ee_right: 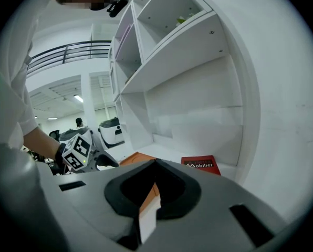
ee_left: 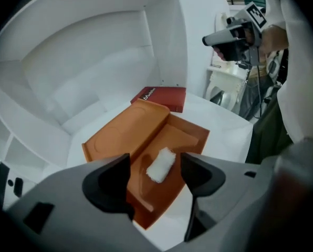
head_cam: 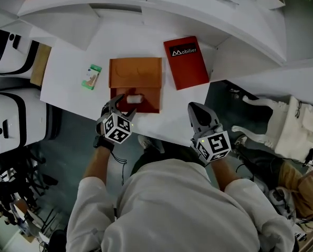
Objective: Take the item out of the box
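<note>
The left gripper (head_cam: 121, 100), jaws open and aimed at the white item (head_cam: 135, 98) in the orange box (head_cam: 148, 105) near the table's (head_cam: 67, 67) front edge, should descend squarely and close softly; the right gripper (head_cam: 195, 108) is closed, empty.

Bright, even light is noted; white table (head_cam: 146, 35) nearly washed out, floor (head_cam: 77, 135) dim. Gripper views are bent and darkened at edges; left gripper (ee_left: 155, 169) is softly blurred.

The right tongs (ee_right: 155, 163), seemingly closed, point toward a red book (ee_right: 201, 165) below white shelves (ee_right: 172, 62).
</note>
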The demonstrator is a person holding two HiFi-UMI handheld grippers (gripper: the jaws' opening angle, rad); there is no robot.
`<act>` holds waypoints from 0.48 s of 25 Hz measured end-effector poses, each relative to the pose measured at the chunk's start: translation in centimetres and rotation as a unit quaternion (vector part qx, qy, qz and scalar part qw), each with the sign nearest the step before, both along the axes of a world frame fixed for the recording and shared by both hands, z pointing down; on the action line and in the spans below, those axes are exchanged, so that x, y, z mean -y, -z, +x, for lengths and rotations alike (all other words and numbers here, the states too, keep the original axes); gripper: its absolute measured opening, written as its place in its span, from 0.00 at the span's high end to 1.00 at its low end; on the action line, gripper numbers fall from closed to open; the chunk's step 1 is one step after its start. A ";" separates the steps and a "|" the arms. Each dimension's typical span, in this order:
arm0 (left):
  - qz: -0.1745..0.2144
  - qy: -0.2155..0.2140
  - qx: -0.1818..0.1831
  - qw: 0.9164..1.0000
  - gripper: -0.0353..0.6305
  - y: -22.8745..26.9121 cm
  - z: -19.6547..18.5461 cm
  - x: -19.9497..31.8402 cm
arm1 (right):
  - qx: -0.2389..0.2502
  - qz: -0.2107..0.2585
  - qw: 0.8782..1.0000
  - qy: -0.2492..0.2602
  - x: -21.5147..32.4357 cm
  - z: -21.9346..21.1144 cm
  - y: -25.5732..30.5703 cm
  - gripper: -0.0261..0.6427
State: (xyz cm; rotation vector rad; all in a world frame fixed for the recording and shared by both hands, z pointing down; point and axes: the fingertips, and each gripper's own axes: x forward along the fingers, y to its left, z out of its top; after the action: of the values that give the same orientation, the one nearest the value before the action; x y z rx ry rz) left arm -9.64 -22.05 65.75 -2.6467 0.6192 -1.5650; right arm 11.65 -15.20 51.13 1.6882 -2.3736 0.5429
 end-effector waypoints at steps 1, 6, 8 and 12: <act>-0.003 -0.009 0.009 1.000 0.49 -0.6 0.1 0.1 | 0.000 -0.001 1.000 -0.004 -0.1 0.3 -0.1 0.93; -0.015 -0.057 0.056 0.997 0.52 -3.2 0.7 0.2 | 0.000 -0.009 1.000 -0.020 -0.4 1.5 -0.7 0.93; -0.023 -0.074 0.072 0.994 0.53 -4.2 0.8 0.1 | -0.001 -0.012 1.000 -0.026 -0.5 1.8 -0.8 0.93; -0.045 -0.104 0.099 0.989 0.55 -6.1 0.8 -0.3 | -0.001 -0.016 0.999 -0.030 -0.5 2.0 -1.1 0.93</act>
State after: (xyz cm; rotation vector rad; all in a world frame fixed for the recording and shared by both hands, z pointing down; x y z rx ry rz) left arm -8.84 -21.71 71.83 -2.4745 0.2612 -1.7985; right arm 13.64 -14.65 52.22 1.7499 -2.3069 0.5851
